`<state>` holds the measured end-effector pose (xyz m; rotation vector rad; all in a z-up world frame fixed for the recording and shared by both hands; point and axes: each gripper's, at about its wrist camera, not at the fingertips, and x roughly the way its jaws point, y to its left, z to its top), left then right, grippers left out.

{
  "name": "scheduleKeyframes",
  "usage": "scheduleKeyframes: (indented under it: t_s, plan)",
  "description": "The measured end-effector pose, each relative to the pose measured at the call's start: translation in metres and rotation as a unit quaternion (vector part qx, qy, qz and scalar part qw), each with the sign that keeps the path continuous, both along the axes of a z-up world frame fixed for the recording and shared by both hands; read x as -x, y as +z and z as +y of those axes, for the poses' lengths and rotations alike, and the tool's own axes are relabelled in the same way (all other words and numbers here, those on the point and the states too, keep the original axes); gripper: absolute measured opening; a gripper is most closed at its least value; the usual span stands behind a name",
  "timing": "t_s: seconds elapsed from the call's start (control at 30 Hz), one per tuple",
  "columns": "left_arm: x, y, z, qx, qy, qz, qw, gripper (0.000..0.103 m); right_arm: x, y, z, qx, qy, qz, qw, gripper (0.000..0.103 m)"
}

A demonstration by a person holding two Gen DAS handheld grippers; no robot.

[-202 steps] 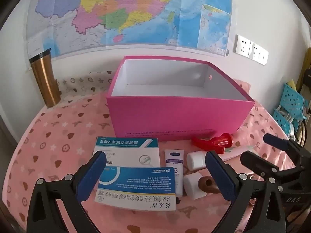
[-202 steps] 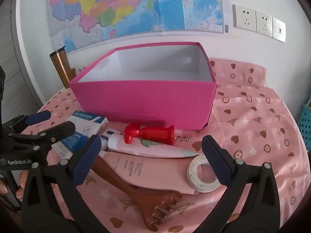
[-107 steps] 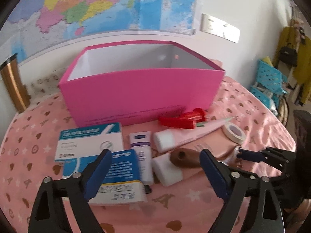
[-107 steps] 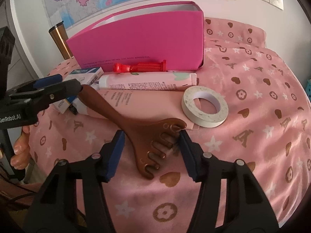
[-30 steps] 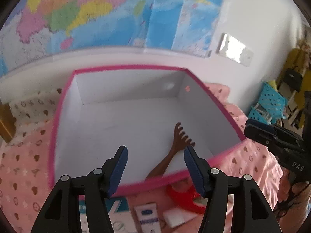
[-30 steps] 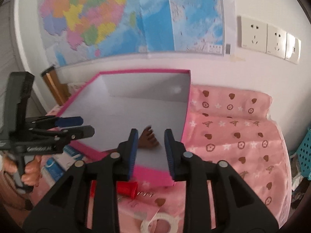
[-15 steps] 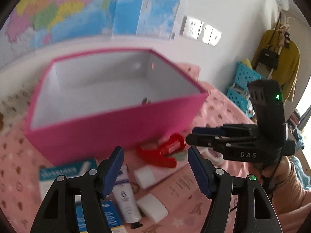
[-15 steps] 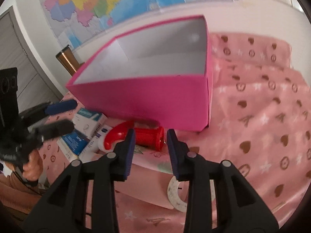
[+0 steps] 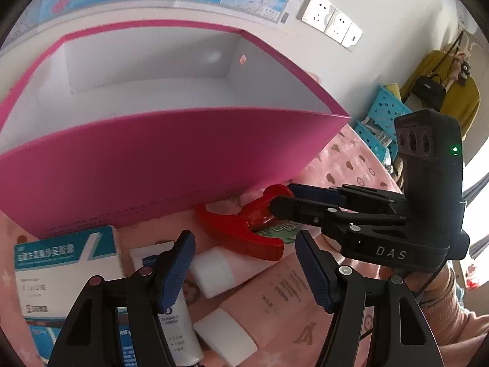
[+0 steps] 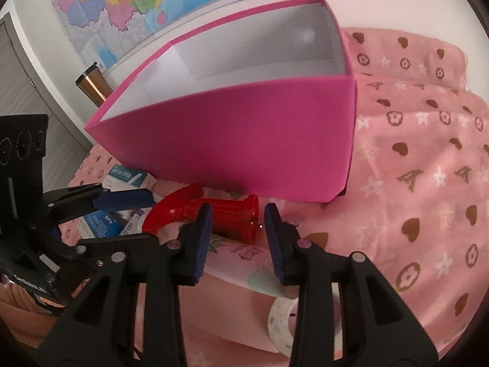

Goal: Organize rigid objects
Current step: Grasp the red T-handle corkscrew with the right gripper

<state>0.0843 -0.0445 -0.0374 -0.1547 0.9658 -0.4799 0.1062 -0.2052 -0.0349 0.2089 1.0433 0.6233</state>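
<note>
Both grippers had dropped from above the box (image 9: pixel 171 156) toward the corkscrew (image 10: pixel 226 217) lying crosswise before it; right gripper (image 10: pixel 237 238), part-spread and empty, was nearer than the left (image 9: pixel 244 270), also spread.

A pink printed cloth (image 10: pixel 428 165) covers the surface. On it stands the pink box (image 10: pixel 244 140), open at the top. Just in front lie a red corkscrew (image 10: pixel 226 214), medicine boxes (image 9: pixel 61 272), a white tube (image 9: pixel 177 321), a pink tube (image 9: pixel 275 281) and a tape roll (image 10: pixel 281 321). A copper tumbler (image 10: pixel 91 87) stands behind.
</note>
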Motion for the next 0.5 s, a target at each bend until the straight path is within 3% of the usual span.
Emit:
scheduleKeyframes:
  t_s: [0.13,0.2,0.5]
  plan:
    - [-0.0034,-0.0023,-0.0003,-0.002,-0.003,0.005,1.0000,0.066,0.0009,0.0008,0.0005,-0.005,0.004,0.000,1.000,0.025]
    - [-0.0045,-0.0026,-0.0029,-0.001,-0.006,0.008,1.0000,0.061,0.0015,0.0007,0.0013,-0.004,0.006,-0.001,1.000,0.024]
    - [-0.0056,-0.0028,-0.0040,0.000,0.005,0.012,0.9999,0.061,0.0088,0.0066,-0.0027,-0.018,-0.005,-0.010,1.000,0.014]
